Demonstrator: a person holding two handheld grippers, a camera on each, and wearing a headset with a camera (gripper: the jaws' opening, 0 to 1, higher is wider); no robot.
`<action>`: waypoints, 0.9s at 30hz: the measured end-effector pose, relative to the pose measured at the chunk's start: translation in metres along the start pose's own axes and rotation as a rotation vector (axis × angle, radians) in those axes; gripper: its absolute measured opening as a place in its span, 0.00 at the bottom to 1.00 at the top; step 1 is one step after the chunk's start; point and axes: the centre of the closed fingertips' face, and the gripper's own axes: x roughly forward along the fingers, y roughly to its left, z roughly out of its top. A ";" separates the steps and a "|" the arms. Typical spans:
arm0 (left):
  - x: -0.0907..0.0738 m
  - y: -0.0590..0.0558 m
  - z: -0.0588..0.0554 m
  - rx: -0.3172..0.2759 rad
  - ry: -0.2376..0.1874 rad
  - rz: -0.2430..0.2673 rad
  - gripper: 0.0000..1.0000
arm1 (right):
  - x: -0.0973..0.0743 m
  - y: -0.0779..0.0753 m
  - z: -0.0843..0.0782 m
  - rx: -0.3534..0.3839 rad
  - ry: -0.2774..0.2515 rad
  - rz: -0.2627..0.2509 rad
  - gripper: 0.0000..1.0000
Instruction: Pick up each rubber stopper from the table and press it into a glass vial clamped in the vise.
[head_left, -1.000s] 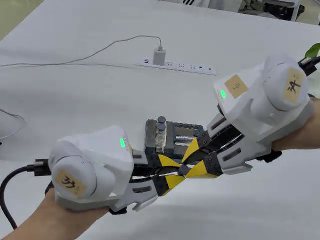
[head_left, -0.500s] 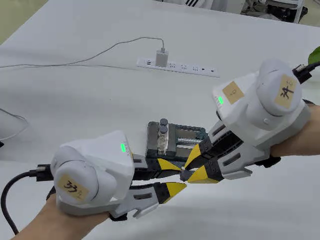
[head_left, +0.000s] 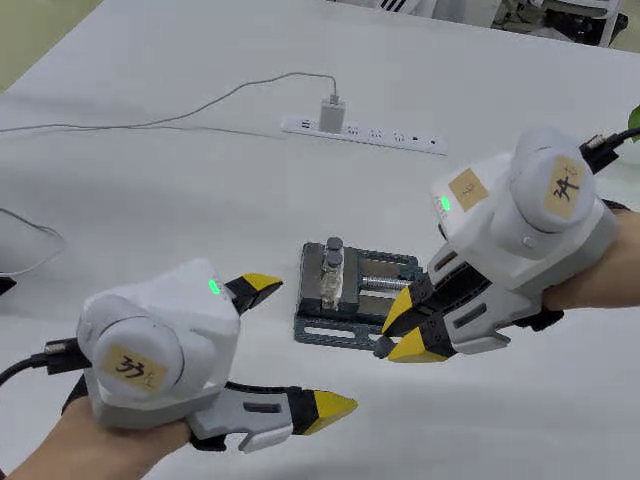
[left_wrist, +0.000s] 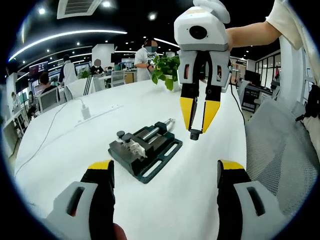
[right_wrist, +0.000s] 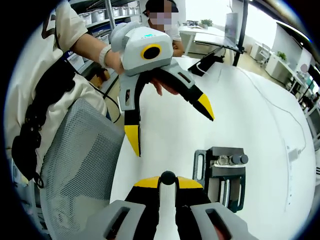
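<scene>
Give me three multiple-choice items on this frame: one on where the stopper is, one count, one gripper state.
1. Where is the small dark rubber stopper?
A) lying on the table
B) between the right gripper's tips
C) pressed into a vial

2. How many things are plugged into the long white power strip?
A) none
B) one
C) three

3. The left gripper is:
A) open wide
B) shut on a vial
C) shut empty

Answers:
1 B, the stopper is pinched at the right gripper's yellow tips.
2 B, a single white charger stands in the strip.
3 A, its jaws stand far apart with nothing between them.
</scene>
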 end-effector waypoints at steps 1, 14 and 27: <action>-0.001 0.003 -0.001 -0.009 0.003 0.015 0.87 | 0.000 -0.001 0.000 -0.001 0.002 0.000 0.06; -0.009 0.013 -0.012 -0.033 0.023 0.068 0.99 | 0.004 -0.028 -0.002 -0.022 0.044 -0.015 0.05; -0.010 0.015 -0.019 -0.058 0.038 0.076 0.99 | 0.007 -0.059 0.002 -0.120 0.146 -0.013 0.05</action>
